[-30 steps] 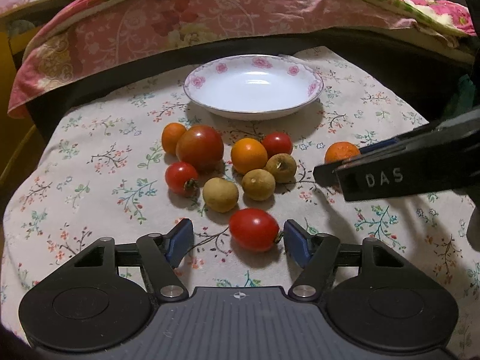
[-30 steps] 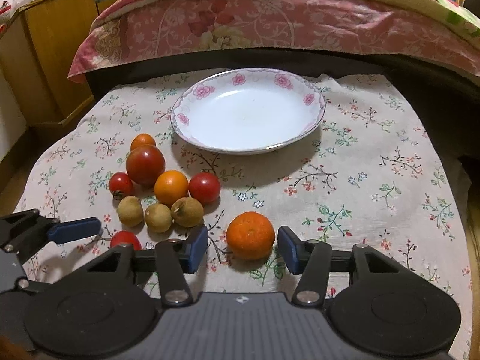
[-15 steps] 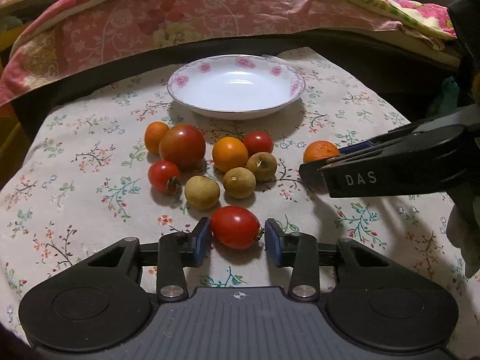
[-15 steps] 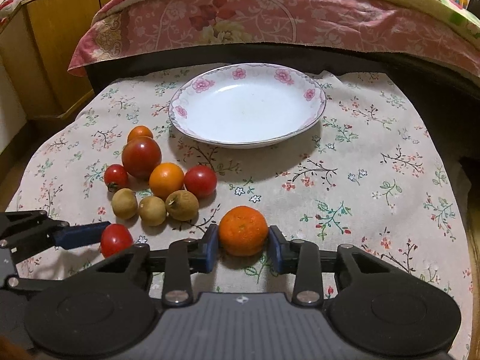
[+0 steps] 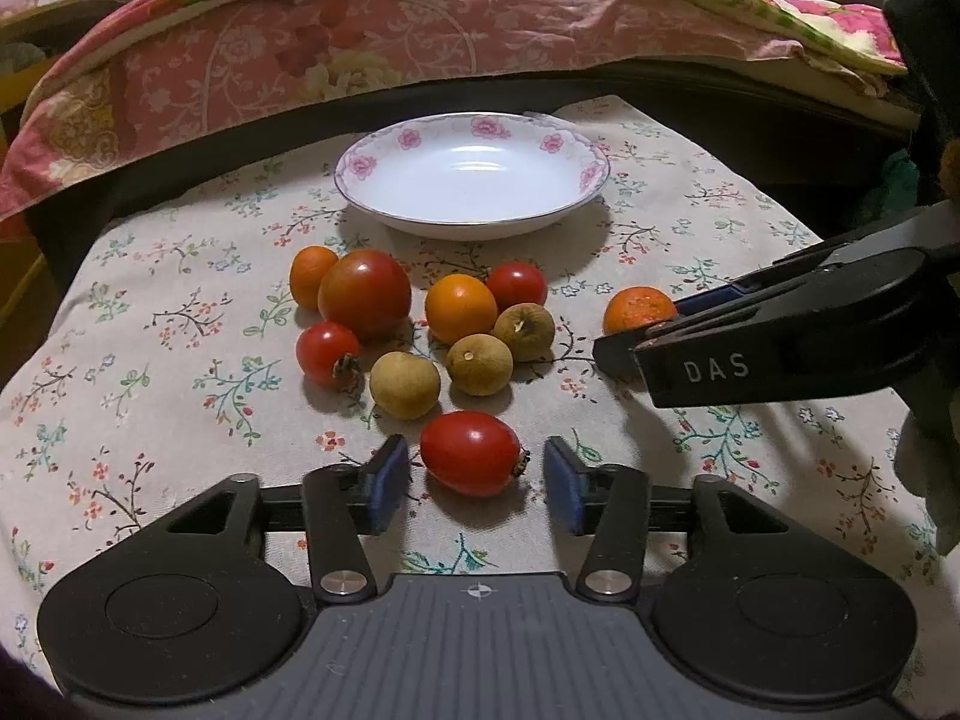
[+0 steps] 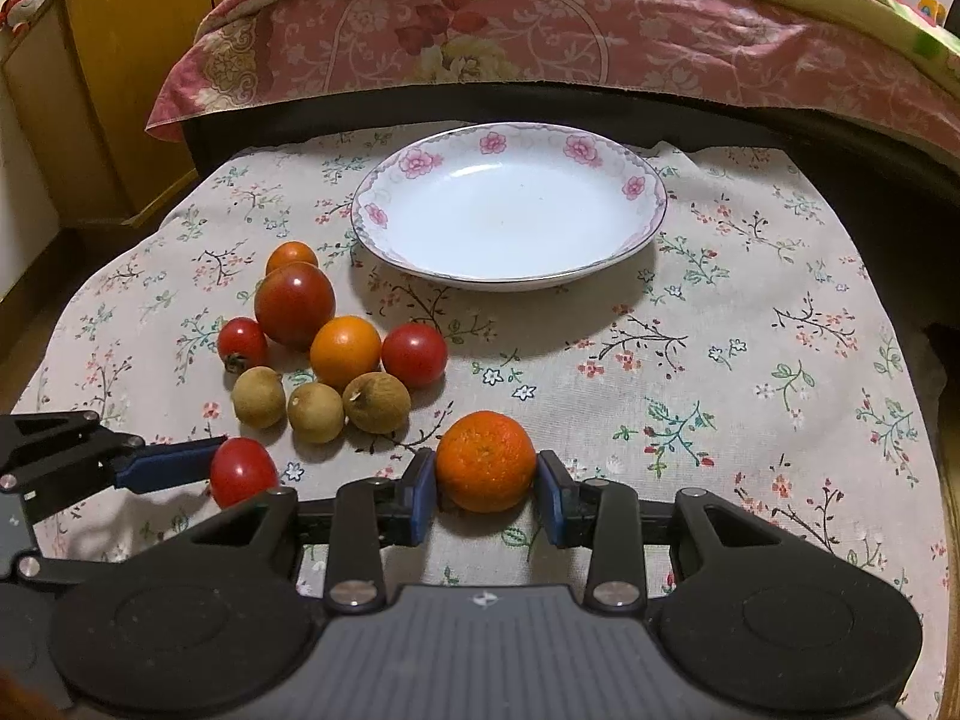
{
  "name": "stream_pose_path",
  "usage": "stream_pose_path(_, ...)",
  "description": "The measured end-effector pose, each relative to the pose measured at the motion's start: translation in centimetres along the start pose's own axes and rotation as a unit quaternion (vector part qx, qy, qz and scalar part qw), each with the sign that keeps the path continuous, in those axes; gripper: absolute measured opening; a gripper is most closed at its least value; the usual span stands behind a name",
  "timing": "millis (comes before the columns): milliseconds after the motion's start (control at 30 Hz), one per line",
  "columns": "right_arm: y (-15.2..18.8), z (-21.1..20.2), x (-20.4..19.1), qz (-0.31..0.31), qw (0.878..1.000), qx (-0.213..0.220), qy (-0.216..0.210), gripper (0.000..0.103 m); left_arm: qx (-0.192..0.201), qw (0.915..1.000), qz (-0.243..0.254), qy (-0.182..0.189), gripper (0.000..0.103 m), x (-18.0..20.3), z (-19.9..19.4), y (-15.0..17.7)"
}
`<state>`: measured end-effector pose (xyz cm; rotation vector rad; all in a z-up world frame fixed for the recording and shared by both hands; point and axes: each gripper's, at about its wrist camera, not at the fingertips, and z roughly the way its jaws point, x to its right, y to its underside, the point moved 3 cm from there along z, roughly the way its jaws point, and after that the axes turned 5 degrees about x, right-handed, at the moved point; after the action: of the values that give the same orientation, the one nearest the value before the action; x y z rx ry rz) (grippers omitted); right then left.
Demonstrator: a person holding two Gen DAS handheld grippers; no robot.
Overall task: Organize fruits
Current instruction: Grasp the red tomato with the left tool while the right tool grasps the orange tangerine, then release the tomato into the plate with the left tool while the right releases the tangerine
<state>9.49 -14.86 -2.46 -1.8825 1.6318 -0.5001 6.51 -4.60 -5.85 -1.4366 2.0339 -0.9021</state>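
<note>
A white plate with pink flowers stands empty at the back of the flowered cloth. In front of it lie several tomatoes, small oranges and brown longans. My left gripper is open around an oval red tomato that lies on the cloth, with small gaps at both pads; the tomato also shows in the right wrist view. My right gripper is shut on a mandarin, both pads touching it; the mandarin also shows in the left wrist view.
A big red tomato sits at the left of the fruit cluster. A bed with a pink flowered blanket runs along the back. A yellow wooden cabinet stands at the far left.
My right gripper closed onto the mandarin. My left gripper narrowed around the red tomato, then opened slightly; the tomato stays on the cloth.
</note>
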Motion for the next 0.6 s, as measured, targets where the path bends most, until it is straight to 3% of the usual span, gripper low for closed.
stream_pose_path(133, 0.0, 0.0, 0.0, 0.002, 1.0, 0.001, -0.001, 0.036, -0.002, 1.0, 0.0, 0.005, 0.06, -0.1, -0.2, 0.0)
stream_pose_path(267, 0.0, -0.2, 0.0, 0.005, 1.0, -0.003, -0.001, 0.035, -0.004, 0.9999, -0.001, 0.011, 0.045, 0.0, -0.4, -0.1)
stream_pose_path(600, -0.4, -1.2, -0.5, 0.005, 1.0, 0.005, -0.007, 0.035, 0.002, 0.9996, -0.015, 0.022, 0.044, -0.2, -1.3, -0.8)
